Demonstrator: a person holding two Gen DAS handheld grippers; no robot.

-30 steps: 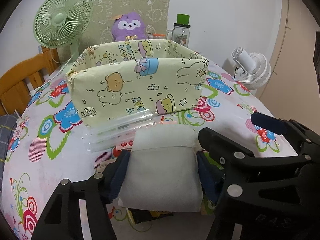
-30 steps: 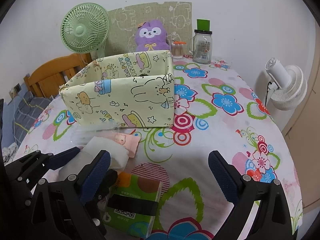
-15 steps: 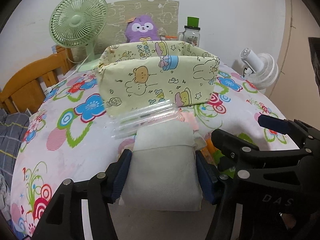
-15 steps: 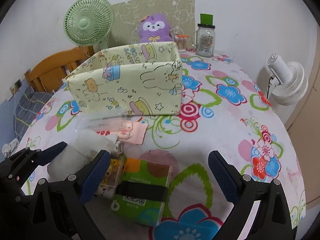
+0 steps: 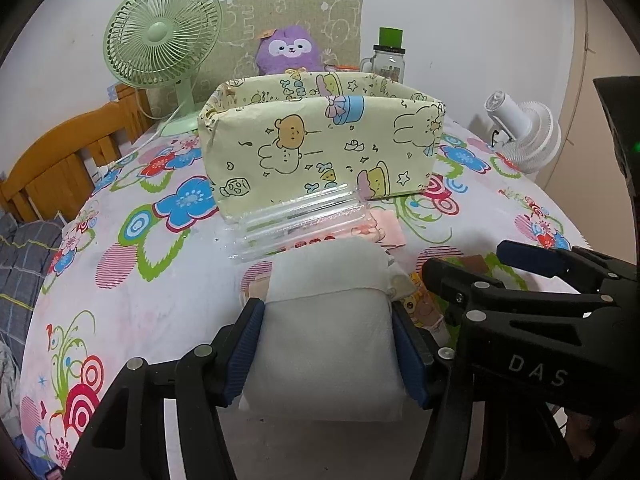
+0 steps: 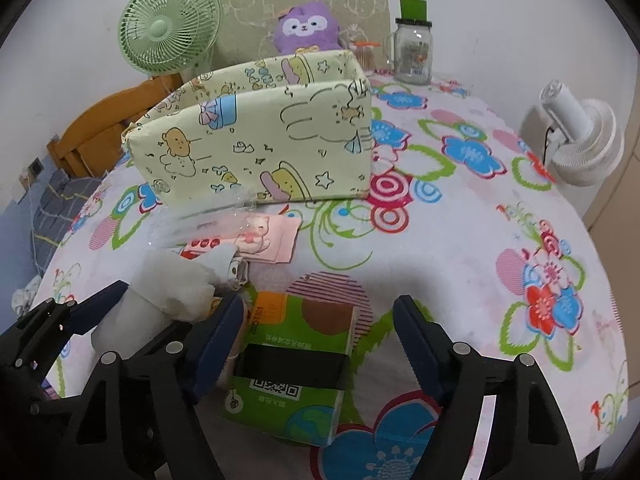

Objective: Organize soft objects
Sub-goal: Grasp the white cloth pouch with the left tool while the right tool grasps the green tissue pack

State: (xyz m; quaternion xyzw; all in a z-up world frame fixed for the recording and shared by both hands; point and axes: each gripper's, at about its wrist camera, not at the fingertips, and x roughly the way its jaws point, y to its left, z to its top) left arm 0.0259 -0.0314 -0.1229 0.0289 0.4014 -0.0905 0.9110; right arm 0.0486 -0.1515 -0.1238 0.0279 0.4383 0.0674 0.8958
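Note:
My left gripper is shut on a white soft pack, its blue pads pressing both sides, low over the flowered tablecloth. Ahead stands an open yellow fabric box with cartoon prints. A clear plastic pack and a pink pack lie against its front. In the right wrist view my right gripper straddles a green tissue pack lying on the table. Its jaws are closing, with a gap still showing beside the right pad. The white pack appears at the left.
At the back stand a green fan, a purple plush and a glass jar with a green lid. A white fan stands off the right edge, and a wooden chair at the left.
The left gripper has shifted across the table with the white pack, and the box now sits further right in its view. The right jaws have narrowed around the green pack.

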